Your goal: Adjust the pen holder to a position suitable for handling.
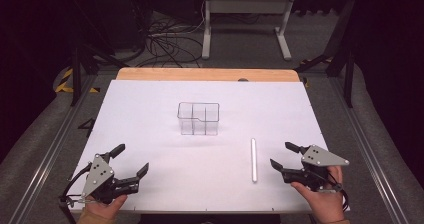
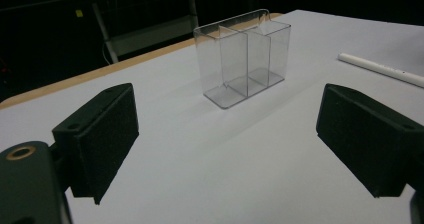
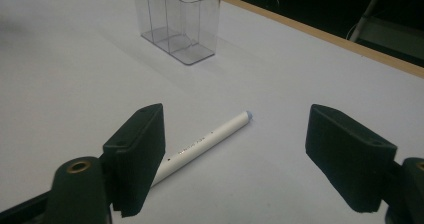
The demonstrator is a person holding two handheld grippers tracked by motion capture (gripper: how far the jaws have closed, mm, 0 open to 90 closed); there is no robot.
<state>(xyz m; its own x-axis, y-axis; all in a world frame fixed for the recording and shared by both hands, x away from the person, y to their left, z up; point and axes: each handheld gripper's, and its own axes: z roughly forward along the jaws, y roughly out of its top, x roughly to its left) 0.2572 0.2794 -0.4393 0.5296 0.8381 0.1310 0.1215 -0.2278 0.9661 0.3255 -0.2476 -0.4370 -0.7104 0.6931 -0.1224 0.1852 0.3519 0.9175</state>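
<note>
White table [image 1: 150,134] bears clear organizer [image 1: 199,118] and pen [image 1: 254,159].

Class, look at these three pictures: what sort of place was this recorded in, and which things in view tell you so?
Probably a lab or workshop set up for recording. A white table holds just a clear divided holder and a white pen, cables lie tangled on the floor behind, and both hand-held tongs carry cameras.

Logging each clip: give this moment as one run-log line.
left hand-held gripper open, empty | right hand-held gripper open beside white pen | clear organizer upright, empty

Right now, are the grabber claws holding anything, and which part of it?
Nothing. The left gripper and right gripper are both open; the white pen lies loose on the table beside the right one.
</note>
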